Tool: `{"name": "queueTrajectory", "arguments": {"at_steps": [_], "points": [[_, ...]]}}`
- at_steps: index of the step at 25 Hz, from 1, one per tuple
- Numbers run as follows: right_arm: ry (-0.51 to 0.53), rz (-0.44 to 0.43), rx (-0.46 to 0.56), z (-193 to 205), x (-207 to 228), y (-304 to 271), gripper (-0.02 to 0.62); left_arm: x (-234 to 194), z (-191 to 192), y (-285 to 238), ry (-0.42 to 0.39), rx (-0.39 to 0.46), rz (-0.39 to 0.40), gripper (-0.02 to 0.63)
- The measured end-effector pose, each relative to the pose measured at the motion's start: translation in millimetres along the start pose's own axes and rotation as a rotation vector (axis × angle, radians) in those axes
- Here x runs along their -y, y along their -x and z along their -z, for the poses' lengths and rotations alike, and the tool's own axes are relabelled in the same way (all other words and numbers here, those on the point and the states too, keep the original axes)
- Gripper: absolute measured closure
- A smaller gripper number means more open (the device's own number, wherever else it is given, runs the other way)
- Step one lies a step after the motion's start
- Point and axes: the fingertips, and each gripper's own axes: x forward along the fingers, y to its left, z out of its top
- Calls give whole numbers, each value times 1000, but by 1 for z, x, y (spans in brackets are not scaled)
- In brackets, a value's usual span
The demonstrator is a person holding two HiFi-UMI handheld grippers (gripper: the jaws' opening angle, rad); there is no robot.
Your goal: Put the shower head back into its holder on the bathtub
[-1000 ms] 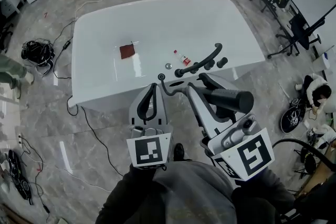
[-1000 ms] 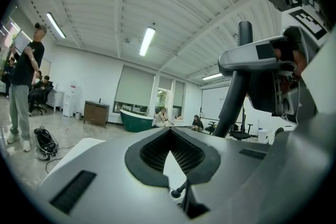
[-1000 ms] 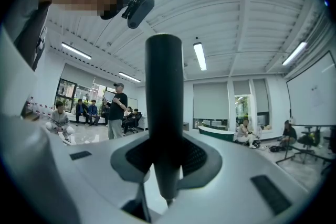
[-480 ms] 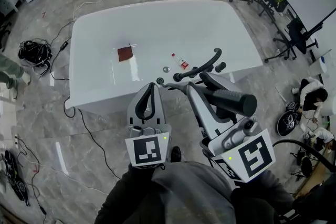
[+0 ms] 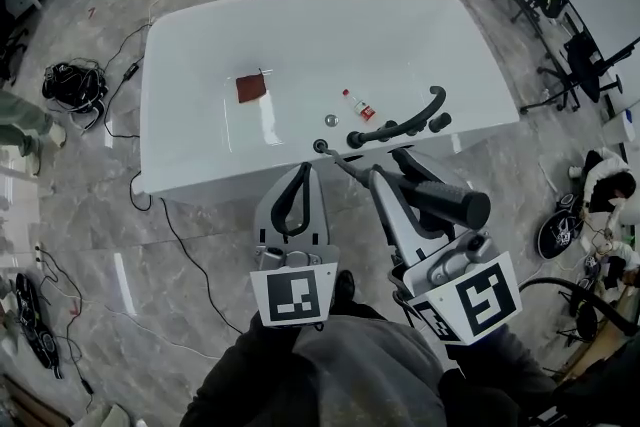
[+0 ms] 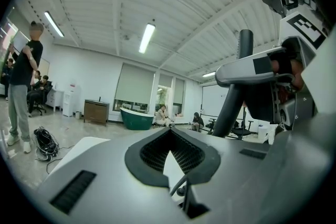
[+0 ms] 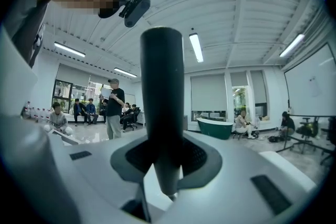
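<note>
Shower head [image 5: 445, 200] isn't on the tub. It's clamped in the right tongs [image 5: 390, 167], held over the marble floor [image 5: 90, 215] just off the near edge of the white bathtub [image 5: 200, 165]. In the right gripper view its dark handle [image 7: 161, 113] stands straight up between the jaws. The hose [image 5: 345, 162] runs from it to the tub's near rim, close to the curved dark faucet [image 5: 400, 125]. The left tongs [image 5: 300, 173] are pinched closed with nothing in them, right beside the other pair. Inside the tub: a small red-labelled bottle [image 5: 358, 105] and a brown square [image 5: 250, 87].
</note>
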Motion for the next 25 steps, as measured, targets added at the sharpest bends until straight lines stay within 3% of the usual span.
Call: {"name": "queueTrajectory", "arguments": {"at_steps": [12, 25], "points": [[-6, 48, -30, 33, 2, -16, 483, -13, 11, -4, 2, -25, 15, 606], [-17, 101, -45, 41, 8, -31, 483, -27, 19, -9, 12, -33, 41, 604]]}}
